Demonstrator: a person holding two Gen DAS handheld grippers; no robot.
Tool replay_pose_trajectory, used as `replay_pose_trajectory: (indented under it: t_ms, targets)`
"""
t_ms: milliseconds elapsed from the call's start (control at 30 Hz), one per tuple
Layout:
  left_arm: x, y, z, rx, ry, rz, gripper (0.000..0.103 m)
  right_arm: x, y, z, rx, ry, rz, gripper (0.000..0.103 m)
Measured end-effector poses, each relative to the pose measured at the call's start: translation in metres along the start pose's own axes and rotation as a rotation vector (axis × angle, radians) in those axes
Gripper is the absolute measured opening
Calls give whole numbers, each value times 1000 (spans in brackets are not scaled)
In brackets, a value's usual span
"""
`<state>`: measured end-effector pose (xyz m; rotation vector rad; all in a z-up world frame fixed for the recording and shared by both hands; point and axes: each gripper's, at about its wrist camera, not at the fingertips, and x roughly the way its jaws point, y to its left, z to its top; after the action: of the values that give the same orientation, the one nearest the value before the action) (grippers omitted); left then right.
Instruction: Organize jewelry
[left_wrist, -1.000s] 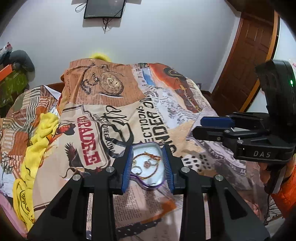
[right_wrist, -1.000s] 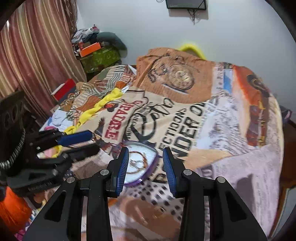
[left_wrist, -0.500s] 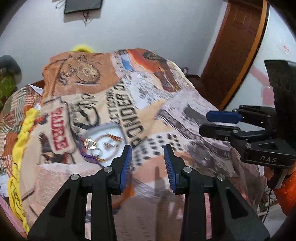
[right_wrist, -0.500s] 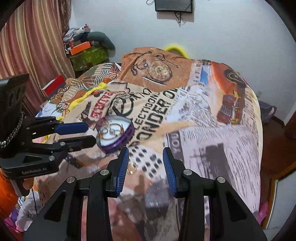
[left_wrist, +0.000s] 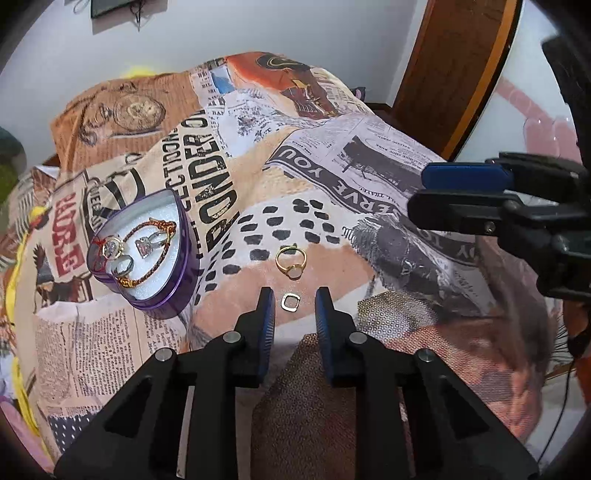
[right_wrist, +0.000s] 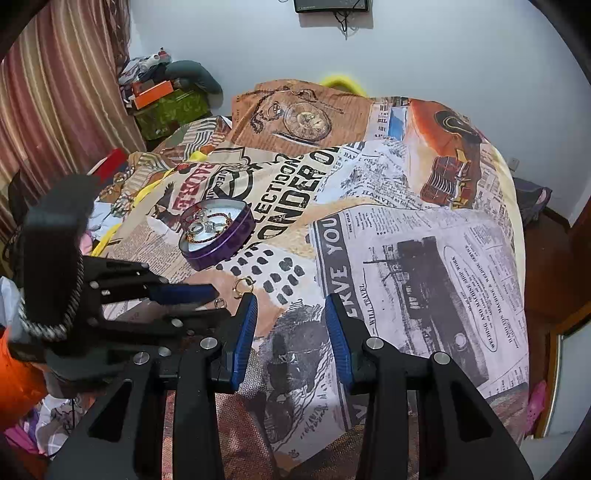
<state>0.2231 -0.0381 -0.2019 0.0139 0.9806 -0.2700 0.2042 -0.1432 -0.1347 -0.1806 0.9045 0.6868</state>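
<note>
A purple heart-shaped tin (left_wrist: 168, 295) sits on the bed with chains and rings on its white padding; the right wrist view shows the tin (right_wrist: 236, 236) too. To its right, a gold ring with a pale stone (left_wrist: 291, 262) lies loose on the bedspread. Just nearer lies a small squarish ring (left_wrist: 289, 302). My left gripper (left_wrist: 294, 298) points down over that small ring. Its jaws are closing, the ring lies between them, and the pads do not touch it. My right gripper (right_wrist: 291, 302) stands open over bare bedspread, right of both loose rings, with nothing between its fingers.
The newspaper-print bedspread (right_wrist: 424, 258) covers the whole bed. A wooden door (left_wrist: 454, 74) stands at the right. Striped curtains (right_wrist: 55, 110) and piled boxes (right_wrist: 166, 103) are at the far left. A yellow cloth (right_wrist: 110, 232) lies along the bed's left edge.
My left gripper left the tin and came down to the right over the loose rings, its jaws narrowing. My right gripper also shifted right, away from the tin.
</note>
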Motion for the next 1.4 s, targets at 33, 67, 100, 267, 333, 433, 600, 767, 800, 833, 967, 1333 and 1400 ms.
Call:
replay_pose_trajectory:
  t_ms: [33, 67, 100, 267, 333, 433, 600, 767, 800, 833, 967, 1333, 1400]
  targets:
    - [1, -1, 0, 2, -1, 7, 19, 1, 0, -1, -1, 0, 0, 35]
    - [2, -1, 0, 1, -2, 9, 17, 2, 1, -1, -4, 1, -1, 35]
    - [3, 1, 0, -5, 0, 8, 12, 4, 2, -1, -8, 3, -2, 35]
    - [2, 10, 0, -34, -1, -14, 8, 10, 8, 1, -17, 1, 9, 35]
    - [-3, 13, -1, -48, -15, -20, 7, 13, 11, 2, -19, 3, 13, 35]
    - [-15, 20, -1, -82, -44, -33, 7, 21, 17, 5, -29, 17, 24, 35]
    - [-38, 36, 1, -109, -104, -9, 7, 41, 33, 9, -79, 61, 26, 35]
    - [-50, 50, -1, -129, -129, 12, 7, 58, 49, 12, -129, 105, 48, 35]
    - [-51, 53, -2, -135, -133, 12, 7, 63, 52, 13, -140, 123, 44, 35]
    - [-52, 55, -3, -139, -135, 11, 7, 68, 52, 12, -146, 136, 36, 35]
    - [-54, 59, -6, -150, -142, 12, 7, 74, 51, 10, -151, 155, 40, 28]
    - [-66, 62, -3, -158, -181, 11, 7, 59, 56, 15, -135, 113, 22, 18]
    - [-72, 64, -2, -158, -196, 19, 7, 53, 59, 19, -132, 90, 24, 18]
